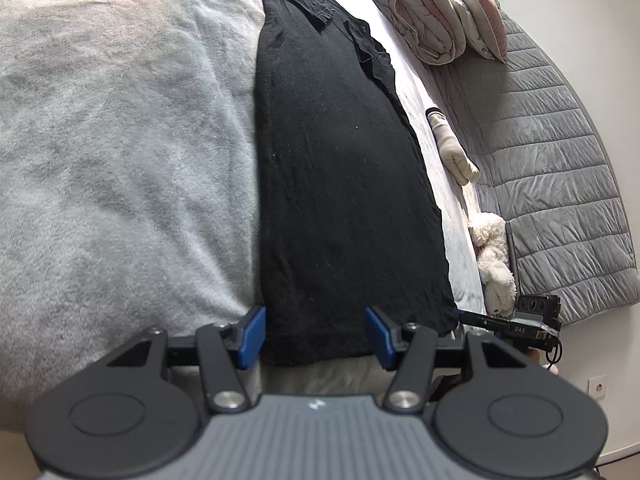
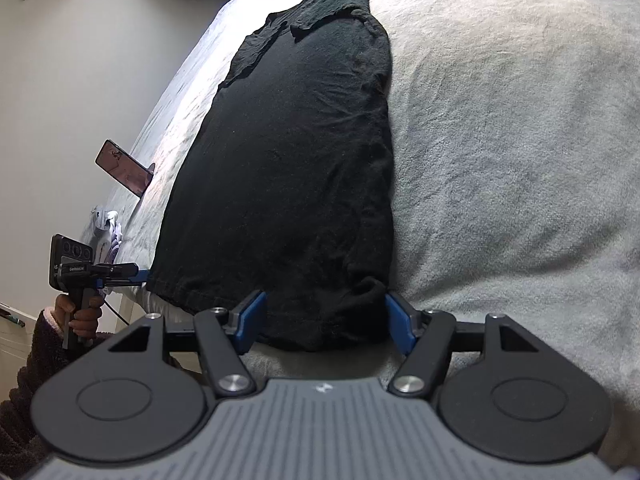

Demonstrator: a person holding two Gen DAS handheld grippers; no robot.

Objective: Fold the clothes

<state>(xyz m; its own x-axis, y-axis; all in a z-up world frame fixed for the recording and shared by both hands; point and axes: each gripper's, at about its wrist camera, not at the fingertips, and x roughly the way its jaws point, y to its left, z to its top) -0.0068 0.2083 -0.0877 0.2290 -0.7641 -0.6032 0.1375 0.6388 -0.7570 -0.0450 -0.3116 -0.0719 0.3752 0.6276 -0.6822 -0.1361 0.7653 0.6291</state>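
A black garment (image 1: 340, 160) (image 2: 288, 160), folded into a long narrow strip, lies flat on the grey blanket (image 1: 120, 120) (image 2: 520, 140) of a bed, sleeves at the far end. My left gripper (image 1: 316, 336) stands open at the near hem, blue pads on either side of the cloth's left corner, not pressing it. My right gripper (image 2: 324, 324) is open too and straddles the hem's other corner, where the cloth bunches a little beside the right pad. Each gripper shows in the other's view: the right gripper (image 1: 464, 316) and the left gripper (image 2: 142, 276), held by a hand (image 2: 80, 316).
Folded duvets and pillows (image 1: 420, 12) are stacked at the far end of the bed. A grey quilted cover (image 1: 540, 160), a white plush toy (image 1: 494, 260) and a pale sock-like item (image 1: 452, 148) lie along one side. A phone on a stand (image 2: 124, 168) sits at the bed's edge.
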